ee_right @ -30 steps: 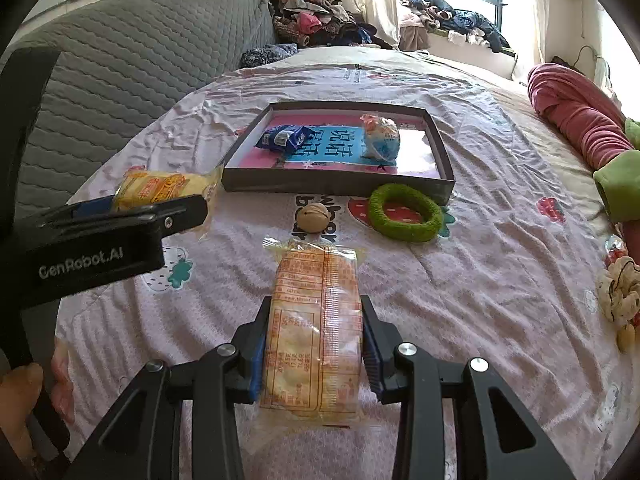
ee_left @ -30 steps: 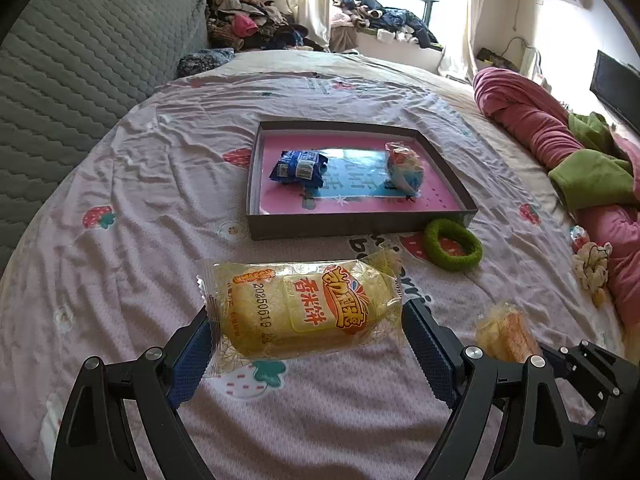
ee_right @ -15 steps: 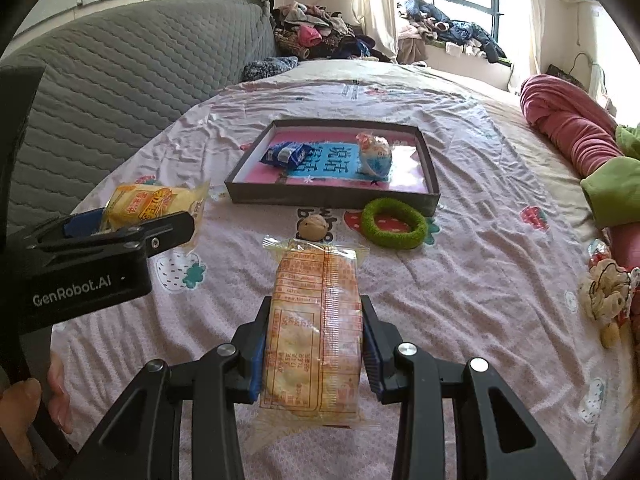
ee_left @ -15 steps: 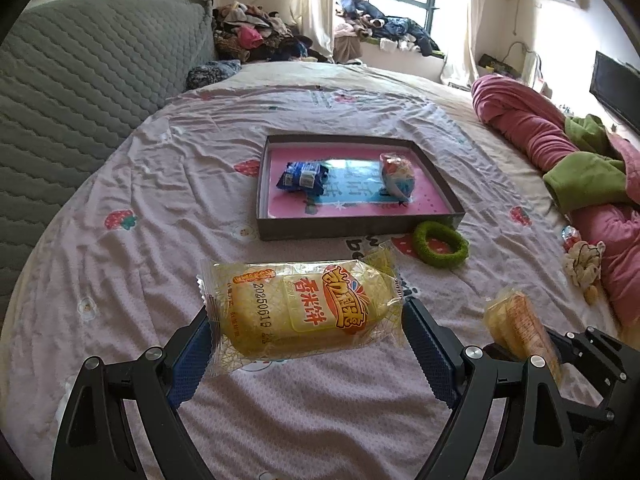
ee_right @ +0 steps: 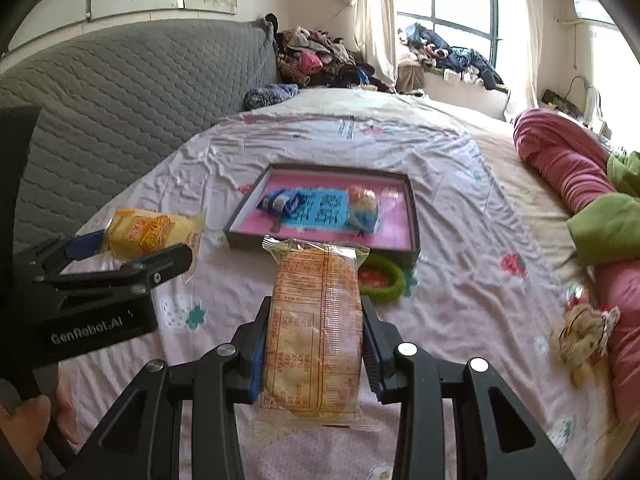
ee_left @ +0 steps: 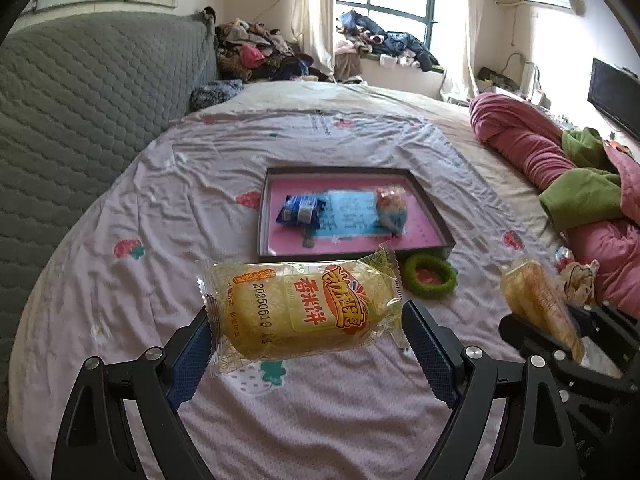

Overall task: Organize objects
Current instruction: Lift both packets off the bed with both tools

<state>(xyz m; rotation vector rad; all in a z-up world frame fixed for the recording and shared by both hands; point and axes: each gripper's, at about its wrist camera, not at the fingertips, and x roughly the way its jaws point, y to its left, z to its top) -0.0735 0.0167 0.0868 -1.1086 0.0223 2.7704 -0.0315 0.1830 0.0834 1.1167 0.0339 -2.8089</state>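
Now the left gripper [ee_left: 306,344] is closed on a yellow cake packet [ee_left: 304,312], which it holds crosswise between the blue pads [ee_left: 188,364] above the bed sheet [ee_left: 168,208]. In the right wrist view the same packet [ee_right: 152,232] appears at the left, held by the left gripper [ee_right: 120,256]. The right gripper [ee_right: 314,350] grips an orange snack packet [ee_right: 316,332], held lengthwise between its fingers, with the printed label turned up. This orange packet [ee_left: 536,304] also shows at the right edge of the left wrist view.

Further on the bed lies a shallow dark tray [ee_left: 436,216] with a pink inside. In it are a blue wrapper [ee_left: 300,210] at the left and a small clear bag [ee_left: 392,210] at the right, apart from each other. A green ring [ee_left: 430,278] lies on the sheet just beside the near right corner of the tray. A small toy [ee_right: 580,332] lies at the right, next to the pink blanket [ee_right: 560,160].
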